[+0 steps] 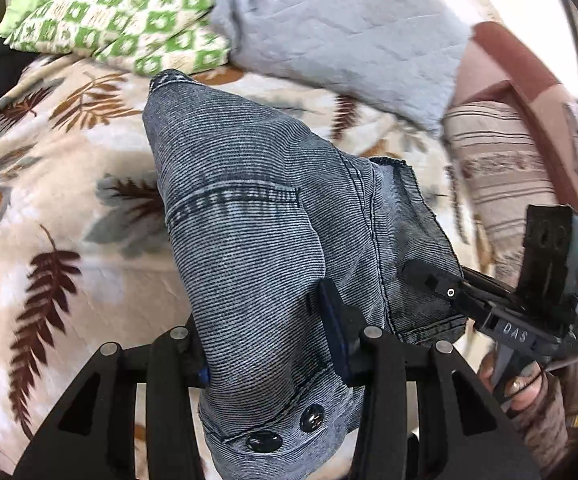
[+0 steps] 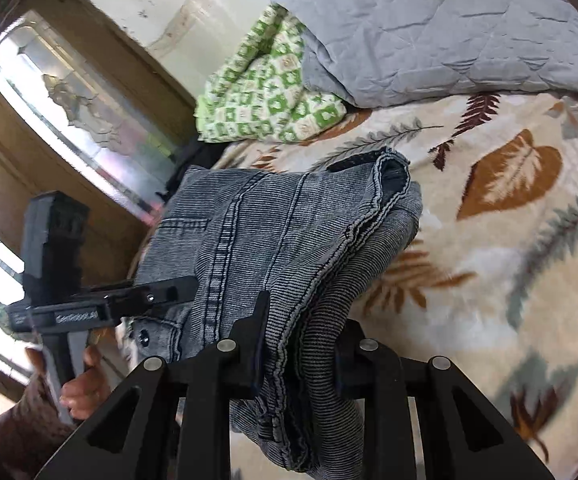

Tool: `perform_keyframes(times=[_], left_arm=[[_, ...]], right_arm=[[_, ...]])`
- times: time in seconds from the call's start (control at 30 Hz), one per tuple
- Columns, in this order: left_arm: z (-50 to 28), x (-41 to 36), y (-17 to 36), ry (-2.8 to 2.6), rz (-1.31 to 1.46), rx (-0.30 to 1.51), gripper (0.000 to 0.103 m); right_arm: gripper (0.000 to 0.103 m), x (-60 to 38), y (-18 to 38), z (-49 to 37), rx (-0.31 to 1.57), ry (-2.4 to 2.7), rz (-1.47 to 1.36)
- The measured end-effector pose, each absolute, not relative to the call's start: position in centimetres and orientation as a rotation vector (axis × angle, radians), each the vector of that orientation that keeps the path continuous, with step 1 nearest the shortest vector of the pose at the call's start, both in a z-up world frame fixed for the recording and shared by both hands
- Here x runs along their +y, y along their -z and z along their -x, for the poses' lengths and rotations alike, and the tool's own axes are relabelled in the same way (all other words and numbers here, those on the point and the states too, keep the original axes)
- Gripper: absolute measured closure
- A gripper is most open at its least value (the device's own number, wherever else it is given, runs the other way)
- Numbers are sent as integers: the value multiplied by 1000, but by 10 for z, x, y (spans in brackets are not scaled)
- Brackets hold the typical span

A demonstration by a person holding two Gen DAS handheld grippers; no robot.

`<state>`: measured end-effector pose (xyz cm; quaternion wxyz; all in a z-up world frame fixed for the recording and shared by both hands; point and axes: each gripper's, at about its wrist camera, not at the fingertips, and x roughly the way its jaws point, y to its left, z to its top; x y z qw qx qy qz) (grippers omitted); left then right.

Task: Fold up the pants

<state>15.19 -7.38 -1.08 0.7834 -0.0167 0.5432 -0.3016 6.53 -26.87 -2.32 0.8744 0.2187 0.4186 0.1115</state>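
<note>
The pants (image 1: pixel 257 216) are blue-grey denim, bunched and held up above the bed. My left gripper (image 1: pixel 269 340) is shut on the waistband end, near two dark metal buttons (image 1: pixel 285 430). My right gripper (image 2: pixel 301 344) is shut on a thick bundle of folded denim edges of the pants (image 2: pixel 273 224). The right gripper also shows in the left wrist view (image 1: pixel 433 276), pinching the cloth at the right. The left gripper shows in the right wrist view (image 2: pixel 181 290), clamped on the cloth at the left. The lower part of the pants is hidden.
A leaf-patterned blanket (image 1: pixel 49 208) covers the bed (image 2: pixel 509 240). A green checked cloth (image 1: pixel 121 12) and a grey quilt (image 1: pixel 341 32) lie at the far side. A striped pillow (image 1: pixel 501 168) lies at the right. A wooden mirrored cabinet (image 2: pixel 61 120) stands left of the bed.
</note>
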Motion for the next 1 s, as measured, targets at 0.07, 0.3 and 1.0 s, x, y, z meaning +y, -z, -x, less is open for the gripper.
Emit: perform_keyframes(times=[0.07, 0.3, 1.0], left_arm=[[-165, -72, 29, 620, 43, 1208, 60], [-183, -60, 72, 554, 20, 1211, 12], [-45, -7, 28, 364, -88, 932, 6]], right_arm=[[79, -263, 38, -82, 902, -206, -428], [59, -265, 86, -101, 971, -124, -270], [0, -259, 5, 44, 920, 207, -169]])
